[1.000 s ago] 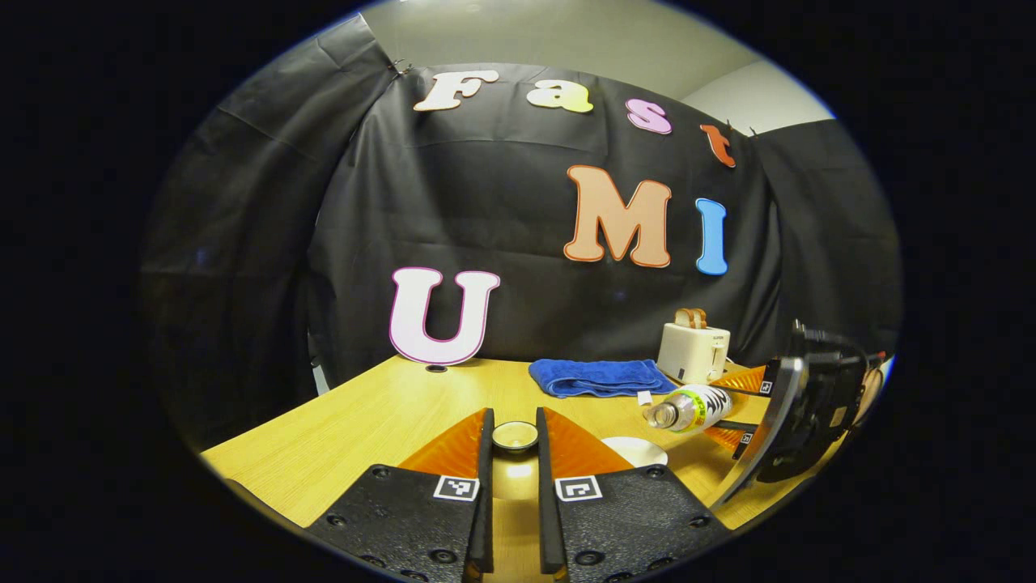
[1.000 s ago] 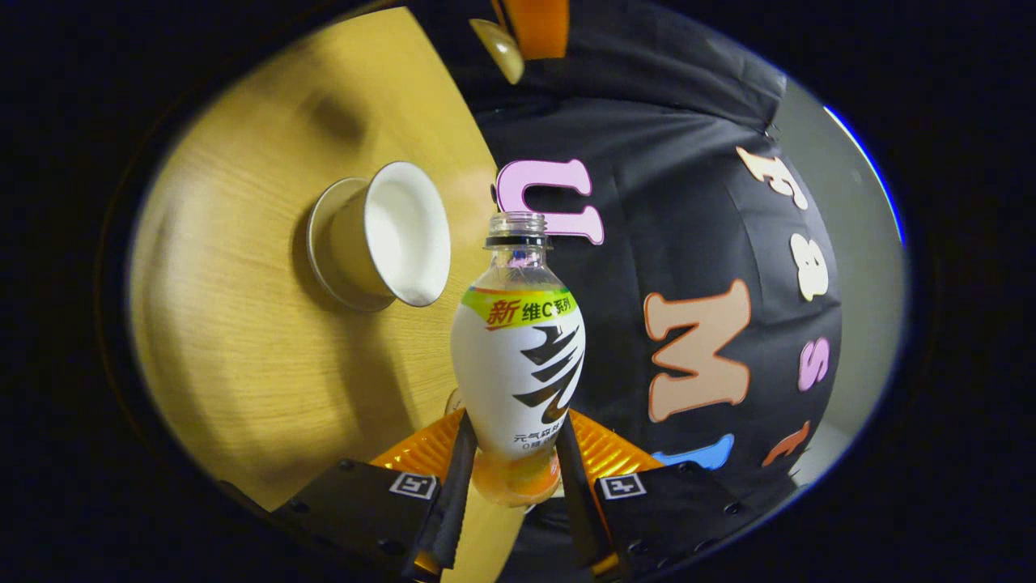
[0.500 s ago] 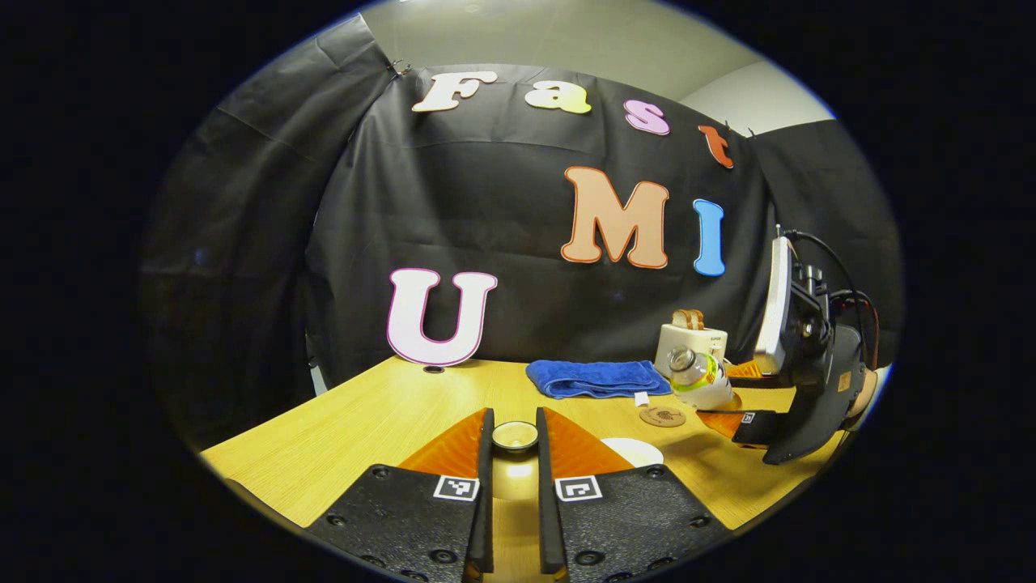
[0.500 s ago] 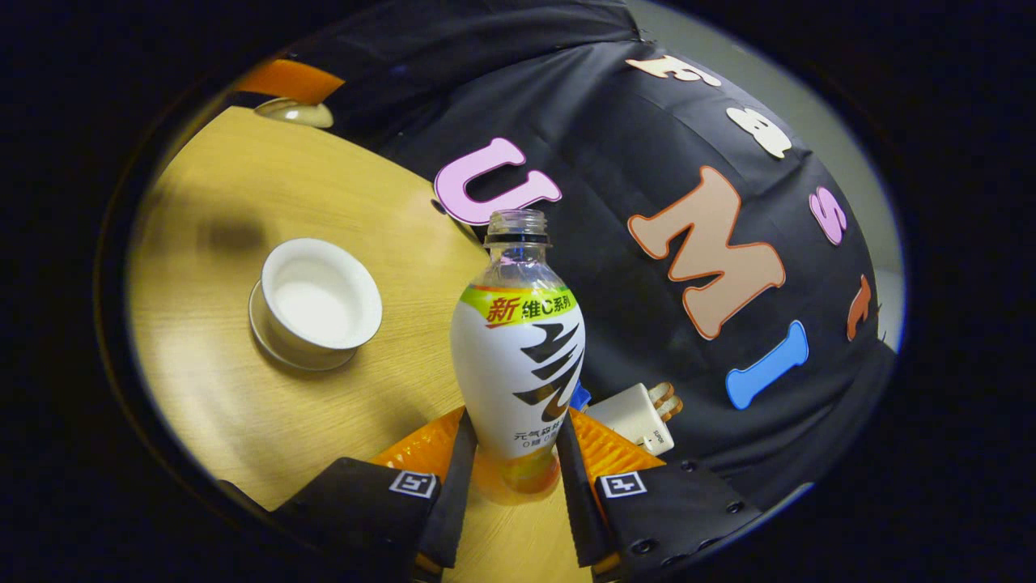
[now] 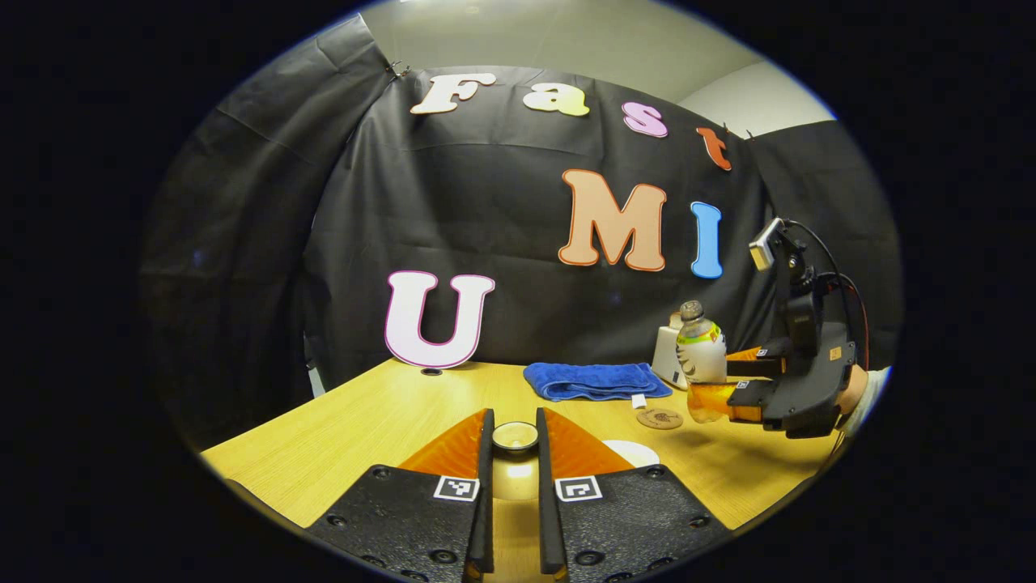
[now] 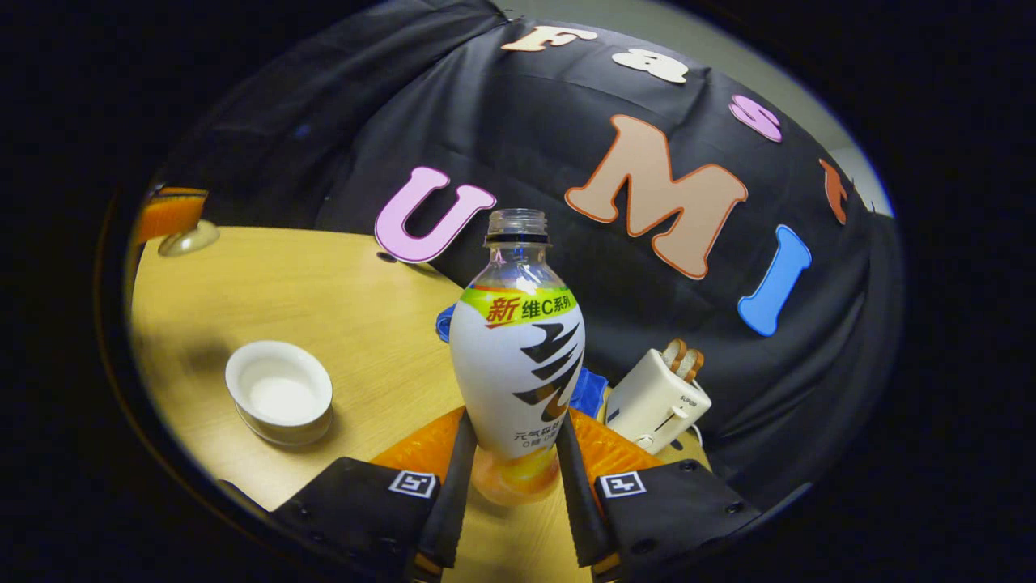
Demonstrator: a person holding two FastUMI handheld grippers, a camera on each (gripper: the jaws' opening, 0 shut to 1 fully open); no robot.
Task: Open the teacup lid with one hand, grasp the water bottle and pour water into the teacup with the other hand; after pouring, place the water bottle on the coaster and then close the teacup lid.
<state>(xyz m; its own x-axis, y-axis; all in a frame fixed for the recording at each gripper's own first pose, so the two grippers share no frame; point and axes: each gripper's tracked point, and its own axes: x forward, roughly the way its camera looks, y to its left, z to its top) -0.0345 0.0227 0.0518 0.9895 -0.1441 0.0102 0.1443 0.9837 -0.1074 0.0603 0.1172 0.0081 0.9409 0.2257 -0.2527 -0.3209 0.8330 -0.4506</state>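
In the right gripper view, the right hand-held gripper [image 6: 508, 474] grips the upright water bottle [image 6: 518, 356] at centre; the open teacup [image 6: 279, 391] sits lower left on the worktop [image 6: 348, 291]. The left hand-held gripper [image 5: 515, 441] pinches the lid [image 5: 515, 436], bottom centre of its view; the coaster [image 5: 660, 418] lies right

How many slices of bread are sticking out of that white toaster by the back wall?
2. Both brown-crusted slices stand side by side in the top slots of the white toaster, behind the clear water bottle with the white label held by the right gripper.
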